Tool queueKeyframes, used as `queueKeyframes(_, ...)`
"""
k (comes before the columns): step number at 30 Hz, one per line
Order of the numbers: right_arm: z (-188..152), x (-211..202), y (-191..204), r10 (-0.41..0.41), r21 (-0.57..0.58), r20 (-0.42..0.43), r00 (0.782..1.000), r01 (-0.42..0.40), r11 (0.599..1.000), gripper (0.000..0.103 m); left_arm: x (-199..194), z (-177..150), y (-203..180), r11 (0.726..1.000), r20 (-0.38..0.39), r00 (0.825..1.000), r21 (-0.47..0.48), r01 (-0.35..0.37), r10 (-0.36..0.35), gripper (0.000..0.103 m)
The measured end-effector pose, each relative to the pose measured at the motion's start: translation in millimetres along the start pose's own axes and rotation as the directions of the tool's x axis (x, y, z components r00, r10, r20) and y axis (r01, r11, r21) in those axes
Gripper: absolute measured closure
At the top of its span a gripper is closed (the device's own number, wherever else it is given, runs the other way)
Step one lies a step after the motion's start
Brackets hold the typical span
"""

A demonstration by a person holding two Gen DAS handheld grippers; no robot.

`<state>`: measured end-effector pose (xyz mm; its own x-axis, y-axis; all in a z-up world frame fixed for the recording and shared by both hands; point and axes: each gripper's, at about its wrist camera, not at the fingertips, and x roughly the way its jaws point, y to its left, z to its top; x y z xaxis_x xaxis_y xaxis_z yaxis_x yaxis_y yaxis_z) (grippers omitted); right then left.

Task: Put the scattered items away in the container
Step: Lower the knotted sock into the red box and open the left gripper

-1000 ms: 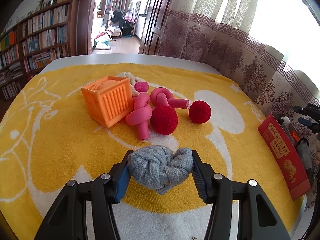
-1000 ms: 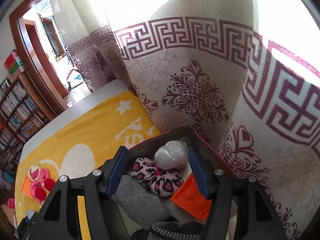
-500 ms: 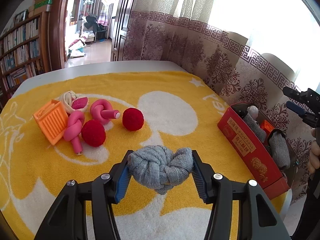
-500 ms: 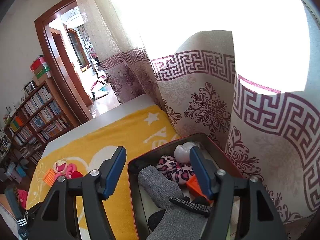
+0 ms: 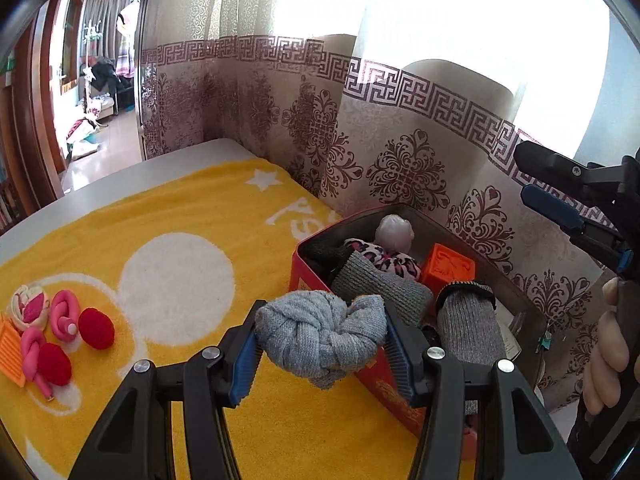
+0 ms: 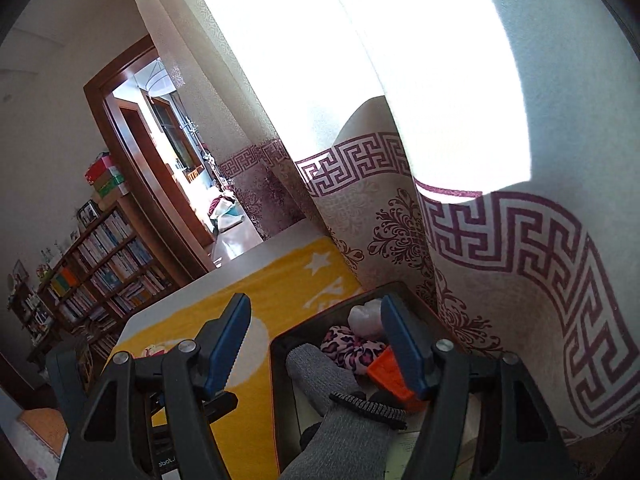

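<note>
Holding the gray sock [image 5: 320,340] pinched tight, the left hand-held gripper [image 5: 320,350] hangs just beside the red box [image 5: 384,384]. Next comes moving over it and letting go. The right hand-held gripper [image 6: 316,346] is spread wide, holding nothing.

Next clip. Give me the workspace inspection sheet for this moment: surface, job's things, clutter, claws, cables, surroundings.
Surface: yellow towel with white shapes covering the table.
Job's things: red tin at the towel's curtain-side edge, already holding grey socks, a leopard-print bundle, a white ball and an orange block. Grey knotted sock held beside the tin's near rim.
Clutter: two red pompoms, pink knotted toys and an orange cube at the far left.
Claws: left claw shut on the knotted sock; right claw open, empty, above the tin.
Cables: nothing seen.
Surroundings: patterned curtain, bookshelf, doorway.
</note>
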<state>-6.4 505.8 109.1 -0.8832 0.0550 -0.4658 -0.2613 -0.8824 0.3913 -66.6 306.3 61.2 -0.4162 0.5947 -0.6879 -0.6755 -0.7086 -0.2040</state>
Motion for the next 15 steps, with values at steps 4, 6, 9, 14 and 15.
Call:
queueKeyframes(4,2.1,-5.6,-3.5,-0.016,-0.009,0.038,0.999,0.016,1.0,0.031,16.0,13.3,-22.0,0.999,-0.006,0.999,0.039,0.033,-0.033,0.046)
queueKeyframes(6,3.1,-7.7,-5.0,-0.017,-0.009,0.055,0.998,0.017,1.0,0.031,22.0,22.1,-32.1,0.997,0.001,0.999,0.062,0.044,-0.044,0.046)
queueKeyframes(9,2.8,-9.0,-5.4,-0.01,-0.005,0.066,0.998,0.011,1.0,0.031,32.0,34.4,-42.3,0.995,0.016,0.998,0.082,0.057,-0.058,0.046)
queueKeyframes(14,0.0,-4.3,-3.7,-0.009,-0.016,0.06,0.998,0.01,1.0,0.031,50.5,46.3,-53.3,0.993,0.01,0.997,0.095,0.074,-0.075,0.03)
queueKeyframes(15,-0.3,-2.4,-3.8,-0.009,-0.017,0.056,0.998,0.01,1.0,0.031,52.2,47.2,-53.9,0.993,0.02,0.997,0.095,0.069,-0.071,0.016)
